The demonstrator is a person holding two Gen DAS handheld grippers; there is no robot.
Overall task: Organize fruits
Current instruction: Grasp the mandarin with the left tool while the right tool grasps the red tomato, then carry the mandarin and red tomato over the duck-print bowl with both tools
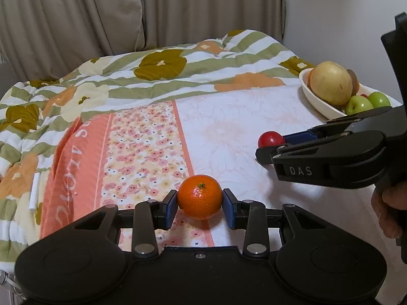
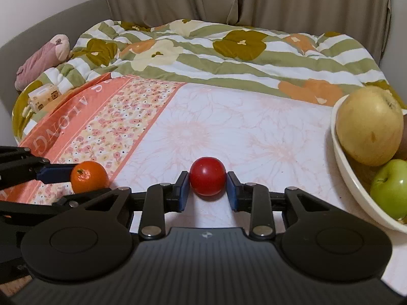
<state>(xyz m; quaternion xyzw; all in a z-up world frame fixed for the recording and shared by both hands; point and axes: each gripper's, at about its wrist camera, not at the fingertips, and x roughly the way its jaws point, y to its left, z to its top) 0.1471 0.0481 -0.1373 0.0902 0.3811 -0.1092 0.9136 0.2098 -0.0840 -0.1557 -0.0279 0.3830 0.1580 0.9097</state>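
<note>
"DAS" reads in pale letters on the side of the right gripper (image 1: 273, 145), seen from the left wrist at the right edge of the frame. On the orange band of the towel (image 2: 254, 132), capitals spell "ALONG", upside down in the right wrist view; the rest of that line is too bent to read. A small patterned packet (image 2: 44, 96) at the left edge carries print too tiny to make out.

Left gripper (image 1: 200, 207), low centre: blue pads pressed against both flanks of one tangerine (image 1: 200, 196), clenched on it, green stem nub facing up and slightly away from the camera. The fruit is round, with no clear long axis, and whether it touches the towel cannot be told.

Right gripper, bottom centre of its own view: pads hug one small red fruit (image 2: 207, 176), smooth and round, no stem visible.

At the right edge sits one white bowl (image 2: 356, 185). Count inside: one big yellow pear-like fruit (image 1: 331, 82), two green apples (image 1: 359, 104), a brown fruit partly hidden behind, and a sliver of red.

A striped floral quilt (image 1: 152, 76) is bunched across the upper half.
</note>
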